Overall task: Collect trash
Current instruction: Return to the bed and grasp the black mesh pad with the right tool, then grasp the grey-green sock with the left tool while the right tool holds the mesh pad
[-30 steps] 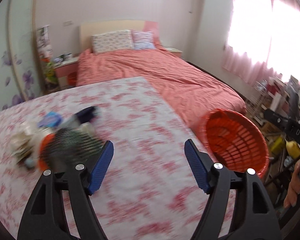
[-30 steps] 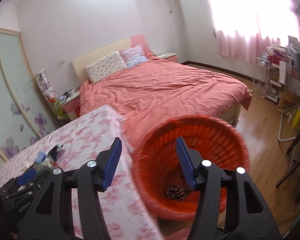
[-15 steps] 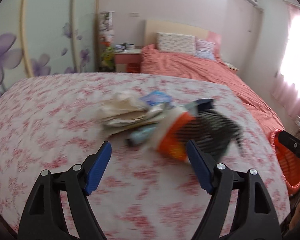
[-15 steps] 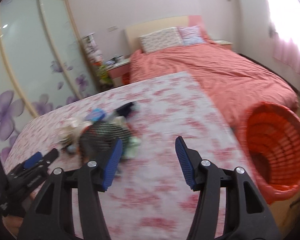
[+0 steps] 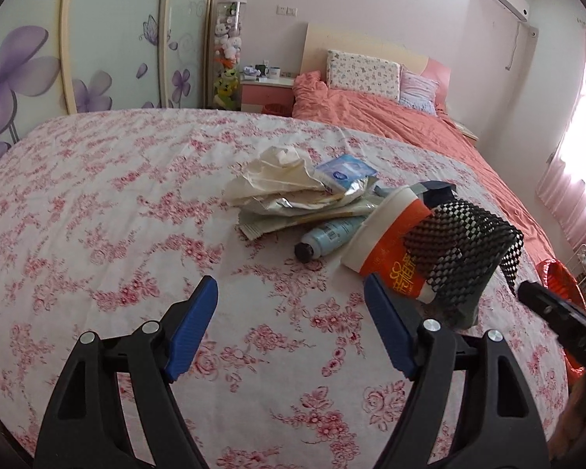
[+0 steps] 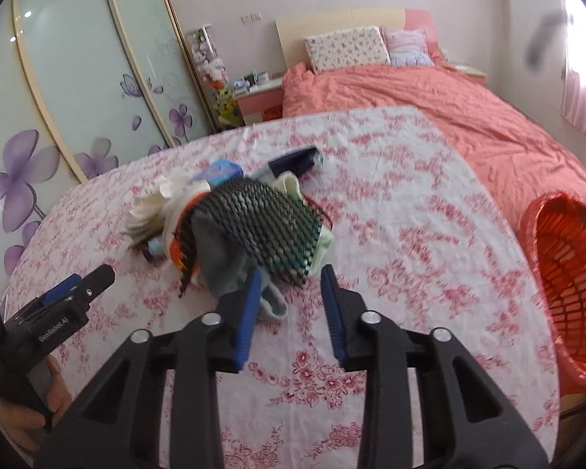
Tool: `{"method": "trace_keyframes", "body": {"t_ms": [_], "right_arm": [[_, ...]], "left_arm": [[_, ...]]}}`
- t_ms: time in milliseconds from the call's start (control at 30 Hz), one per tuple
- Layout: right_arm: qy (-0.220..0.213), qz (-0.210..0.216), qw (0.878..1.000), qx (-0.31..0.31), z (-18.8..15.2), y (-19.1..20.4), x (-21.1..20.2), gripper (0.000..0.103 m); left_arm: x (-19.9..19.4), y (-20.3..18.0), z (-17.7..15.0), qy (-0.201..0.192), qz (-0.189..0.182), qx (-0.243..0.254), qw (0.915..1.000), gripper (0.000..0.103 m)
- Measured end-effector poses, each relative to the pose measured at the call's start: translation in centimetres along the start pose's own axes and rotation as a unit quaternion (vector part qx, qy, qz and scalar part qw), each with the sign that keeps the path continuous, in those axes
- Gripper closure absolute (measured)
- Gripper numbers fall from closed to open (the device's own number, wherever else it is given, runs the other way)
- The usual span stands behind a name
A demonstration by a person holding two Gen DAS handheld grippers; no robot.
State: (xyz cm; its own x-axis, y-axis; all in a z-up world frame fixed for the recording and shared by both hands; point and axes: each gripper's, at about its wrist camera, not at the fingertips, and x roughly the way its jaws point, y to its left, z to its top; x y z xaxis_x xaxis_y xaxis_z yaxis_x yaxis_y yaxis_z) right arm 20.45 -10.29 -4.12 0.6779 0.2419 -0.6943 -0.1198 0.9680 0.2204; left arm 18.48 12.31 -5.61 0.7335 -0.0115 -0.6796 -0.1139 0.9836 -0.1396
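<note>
Counter [image 5: 78,203]: broad, draped in white cloth with pink rose print; bed [image 5: 402,125] in coral quilt beyond.
Basket [image 6: 566,273]: red slatted plastic, round, mouth tipped toward the counter at its right edge; farther off to the side than a second ago.
Trash pile [image 5: 332,211]: middle of the counter, now sharp where it was blurred before.
Cup [image 5: 386,242]: white paper with orange band, on its side, long axis slanting, rim pointing up-left toward the wrappers.
Netting [image 5: 465,242]: black diamond mesh, draped over the cup's base end and a grey sock [image 6: 222,262].
Wrappers [image 5: 289,191]: crumpled cream paper and silvery foil, stacked flat.
Tube [image 5: 328,238]: pale blue, lying flat, black cap pointing down-left.
Left tongs [image 5: 291,324]: spread wide, holding nothing, short of the cup.
Right tongs [image 6: 289,305]: narrower gap, holding nothing, tips at the sock's edge.
</note>
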Motion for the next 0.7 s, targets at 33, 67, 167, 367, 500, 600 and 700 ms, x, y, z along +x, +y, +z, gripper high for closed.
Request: {"method": "trace_keyframes", "body": {"t_ms": [33, 67, 167, 367, 500, 600, 700], "right_arm": [[0.003, 0.003, 1.0, -0.001, -0.1, 0.1, 0.5, 0.073], [0.003, 0.002, 1.0, -0.003, -0.2, 0.2, 0.6, 0.073], [-0.004, -0.004, 1.0, -0.014, 0.1, 0.9, 1.2, 0.073], [-0.025, -0.014, 0.999, -0.019, 1.3, 1.1, 1.4, 0.083], [-0.034, -0.009, 0.999, -0.037, 1.7, 1.5, 1.6, 0.099], [-0.05, -0.002, 0.998, -0.036, 1.9, 1.4, 1.0, 0.1], [-0.068, 0.001, 0.997, -0.02, 2.2, 0.8, 0.2, 0.1]], "left_arm": [[0.1, -0.2, -0.1, 0.002, -0.003, 0.001, 1.0, 0.026], [0.1, -0.3, -0.1, 0.002, -0.004, 0.002, 1.0, 0.026], [0.2, -0.8, -0.3, 0.004, -0.008, 0.007, 0.9999, 0.026], [0.1, -1.8, -0.3, 0.005, -0.015, 0.014, 0.9998, 0.026], [0.2, -2.4, -0.5, 0.01, -0.021, 0.019, 0.9995, 0.026], [0.3, -2.9, -0.5, 0.013, -0.026, 0.021, 0.9994, 0.026], [0.3, -3.4, -0.6, 0.014, -0.031, 0.024, 0.9992, 0.026]]}}
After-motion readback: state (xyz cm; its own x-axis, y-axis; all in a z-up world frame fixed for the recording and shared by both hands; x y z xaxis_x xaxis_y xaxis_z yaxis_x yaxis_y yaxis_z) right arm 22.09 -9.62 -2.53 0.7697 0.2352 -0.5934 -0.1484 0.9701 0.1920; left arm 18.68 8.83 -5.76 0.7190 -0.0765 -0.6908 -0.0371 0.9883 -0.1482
